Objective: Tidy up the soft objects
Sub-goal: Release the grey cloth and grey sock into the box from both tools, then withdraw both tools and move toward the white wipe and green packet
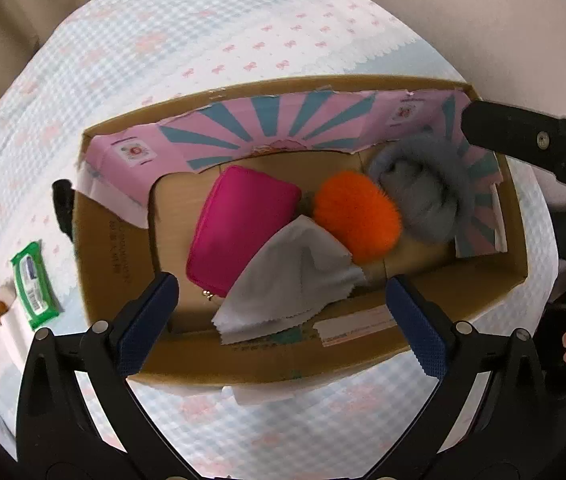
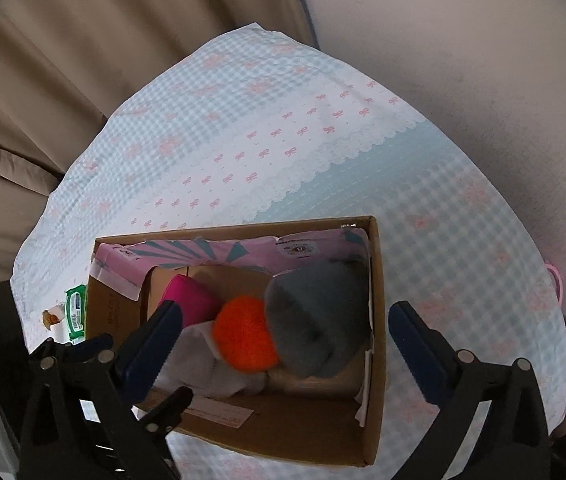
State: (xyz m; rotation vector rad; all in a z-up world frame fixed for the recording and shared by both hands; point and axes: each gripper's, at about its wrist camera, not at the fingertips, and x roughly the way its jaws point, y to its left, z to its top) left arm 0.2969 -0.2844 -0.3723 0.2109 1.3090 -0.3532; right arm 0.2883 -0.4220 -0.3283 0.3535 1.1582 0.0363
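Both tools hang right over the open brown cardboard box (image 1: 463, 280), pointing steeply down into it. The left tool (image 1: 283, 312) has its blue-padded jaws spread wide with nothing between them, and the right tool (image 2: 285, 344) is the same: wide open, holding nothing.

My read is this is the let-go part of the job, so the trick is just to lift straight up and not drag a pad through the pile on the way out. The thin white cloth with the zigzag-cut edge (image 1: 291, 276) sits nearest, draped over the box's near wall, so it's the one most likely to snag and get pulled back out.

Past the cloth, the flat magenta zip pouch (image 1: 239, 228) lies on the box floor with the cloth's corner overlapping it. Next to that is the fluffy orange pom-pom ball (image 1: 357, 216), touching the grey knitted beanie with a furry rim (image 1: 427, 188), which is crumpled into the far right corner against the pink and teal printed liner (image 1: 283, 120).

So all four soft things are inside the box. The box sits on the bench under a blue gingham tablecloth with pink bows (image 2: 283, 140). A green wipes packet (image 1: 33, 284) lies outside, left of the box.
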